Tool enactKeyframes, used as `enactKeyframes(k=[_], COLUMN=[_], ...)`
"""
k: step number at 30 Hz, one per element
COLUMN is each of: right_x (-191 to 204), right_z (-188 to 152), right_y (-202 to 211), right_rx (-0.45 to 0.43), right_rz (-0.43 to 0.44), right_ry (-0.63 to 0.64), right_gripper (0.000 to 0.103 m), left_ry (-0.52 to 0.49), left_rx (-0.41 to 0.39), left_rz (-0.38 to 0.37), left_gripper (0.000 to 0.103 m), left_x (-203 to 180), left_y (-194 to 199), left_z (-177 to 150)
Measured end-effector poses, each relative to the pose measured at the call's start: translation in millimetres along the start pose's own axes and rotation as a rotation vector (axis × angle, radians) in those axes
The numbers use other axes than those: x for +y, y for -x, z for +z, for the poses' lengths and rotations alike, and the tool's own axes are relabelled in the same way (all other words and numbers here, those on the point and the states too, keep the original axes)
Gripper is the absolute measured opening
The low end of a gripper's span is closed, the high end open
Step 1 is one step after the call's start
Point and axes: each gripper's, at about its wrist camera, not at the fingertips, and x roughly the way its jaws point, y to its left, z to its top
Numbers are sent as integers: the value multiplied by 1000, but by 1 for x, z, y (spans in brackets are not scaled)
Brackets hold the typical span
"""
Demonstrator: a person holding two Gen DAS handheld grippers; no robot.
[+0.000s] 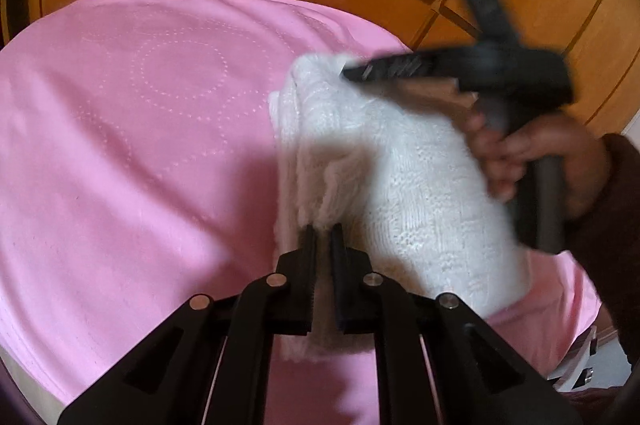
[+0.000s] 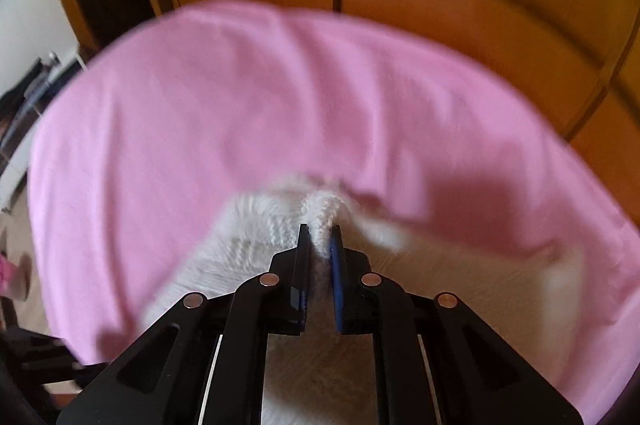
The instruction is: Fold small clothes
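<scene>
Left wrist view: left gripper [image 1: 324,231] pinches the white knit garment [image 1: 400,185] (on pink cloth [image 1: 140,145]); right gripper [image 2: 320,233] likewise.

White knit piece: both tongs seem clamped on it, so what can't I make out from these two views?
- White knit garment: its type and fold layers; bunched, right tongs motion-blurred over its far edge.
- Its near end: left wrist view, hidden behind left tongs.
- Right wrist view: knit smeared by blur; pink sheet lapping it.

right tongs [image 1: 352,73]: motion-blurred | white knit [image 2: 256,225]: edges blurred, cut off below
</scene>
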Motion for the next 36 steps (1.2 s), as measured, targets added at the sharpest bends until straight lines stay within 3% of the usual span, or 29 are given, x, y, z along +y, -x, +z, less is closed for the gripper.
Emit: enactKeyframes(k=[2, 4, 5, 6, 7, 14, 20, 30, 36], right_x=[-4, -11, -15, -17, -20, -47, -50, -58, -58], right_z=[-6, -5, -5, -7, -10, -51, -106, -152, -165], right_y=[0, 9, 19, 29, 39, 95, 121, 139, 125], right_rx=[-33, -45, -65, -91, -116, -209, -233, -269, -229], right_rz=[29, 82, 98, 102, 107, 128, 93, 82, 109], right_ry=[-40, -96, -125, -139, -150, -262, -303, -375, -415], right_gripper=[15, 32, 47, 56, 58, 58, 58, 58, 58], left_ry=[17, 58, 78, 89, 96, 60, 0, -57, -53], left_rx=[9, 2, -4, -8, -20, -124, -157, -158, -119], left_rz=[9, -15, -24, -24, -14, 91, 111, 109, 102], left_gripper=[10, 13, 18, 19, 26, 31, 39, 46, 48], left_x=[2, 7, 9, 8, 8, -12, -37, -62, -63], left_y=[-1, 4, 8, 12, 17, 43, 48, 55, 38], left_z=[-4, -5, -4, -5, -3, 8, 15, 15, 15])
